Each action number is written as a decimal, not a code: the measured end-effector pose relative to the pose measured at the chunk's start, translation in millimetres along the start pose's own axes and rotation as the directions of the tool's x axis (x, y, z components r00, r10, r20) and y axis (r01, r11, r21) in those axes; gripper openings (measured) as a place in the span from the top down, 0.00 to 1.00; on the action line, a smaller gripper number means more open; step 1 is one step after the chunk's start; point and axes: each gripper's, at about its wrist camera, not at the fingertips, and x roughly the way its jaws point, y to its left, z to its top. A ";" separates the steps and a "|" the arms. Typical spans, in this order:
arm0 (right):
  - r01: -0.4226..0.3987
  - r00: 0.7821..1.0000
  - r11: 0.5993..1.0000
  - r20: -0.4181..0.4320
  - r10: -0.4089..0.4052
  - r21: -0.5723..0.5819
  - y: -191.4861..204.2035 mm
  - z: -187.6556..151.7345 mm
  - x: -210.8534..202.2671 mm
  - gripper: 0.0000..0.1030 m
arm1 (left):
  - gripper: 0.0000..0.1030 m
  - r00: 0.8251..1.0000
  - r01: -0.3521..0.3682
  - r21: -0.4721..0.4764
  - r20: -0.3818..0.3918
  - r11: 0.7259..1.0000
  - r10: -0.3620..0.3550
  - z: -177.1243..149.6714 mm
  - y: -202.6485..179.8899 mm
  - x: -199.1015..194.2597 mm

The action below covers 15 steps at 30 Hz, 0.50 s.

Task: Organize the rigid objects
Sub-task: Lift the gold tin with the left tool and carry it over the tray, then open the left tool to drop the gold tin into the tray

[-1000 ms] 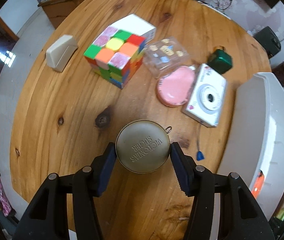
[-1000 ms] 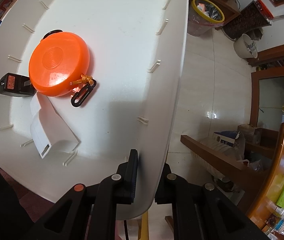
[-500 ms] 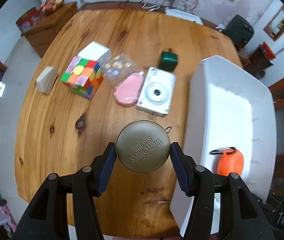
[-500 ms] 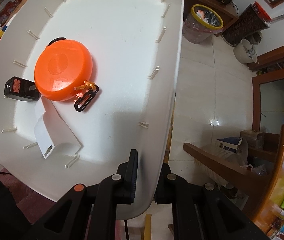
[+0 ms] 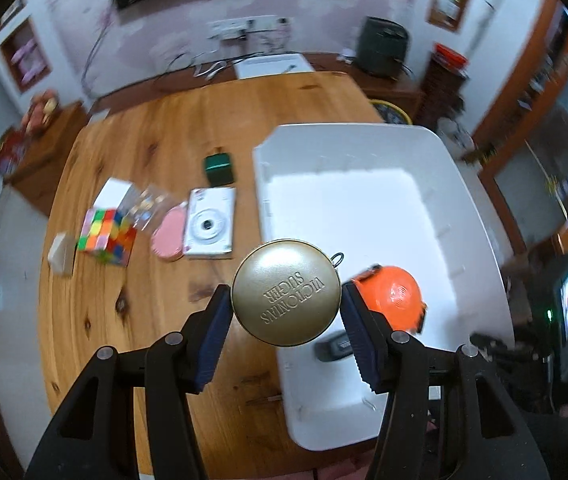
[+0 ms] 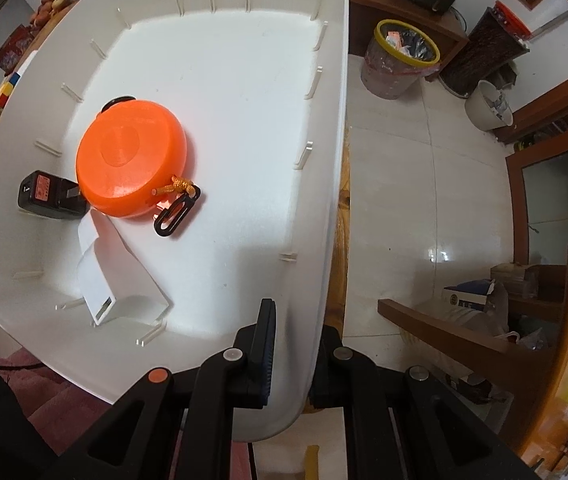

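Brass-coloured round tin clamped between the blue pads of the left gripper, lifted clear of the wooden worktop and hanging over the near left rim of the white bin. Inside the bin: orange round case, black clip tied to it, black adapter touching its left side, white folded piece in front. Right gripper pinched shut on the bin's right wall. Left on the worktop: white camera, pink disc, colour cube, green box.
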 end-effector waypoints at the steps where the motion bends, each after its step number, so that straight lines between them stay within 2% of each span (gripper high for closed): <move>1: -0.004 1.000 1.000 0.011 0.004 0.010 -1.2 -0.9 -0.5 0.88 | 0.43 1.000 0.003 0.024 -0.003 1.000 -0.003 0.1 -5.6 -0.5; 6: -0.044 0.998 0.998 0.039 0.041 0.055 -6.1 -4.8 1.7 0.88 | 0.43 1.000 0.013 0.150 -0.025 0.989 -0.009 -2.8 -35.6 -1.5; 9: -0.068 0.996 0.994 0.057 0.063 0.087 -10.0 -6.4 3.3 0.92 | 0.43 0.999 0.030 0.211 -0.046 0.977 -0.021 -6.6 -50.8 -0.8; 15: -0.101 0.993 0.986 0.081 0.091 0.130 -17.0 -8.8 3.5 0.94 | 0.42 0.996 0.036 0.265 -0.087 0.964 -0.013 -10.3 -69.9 4.8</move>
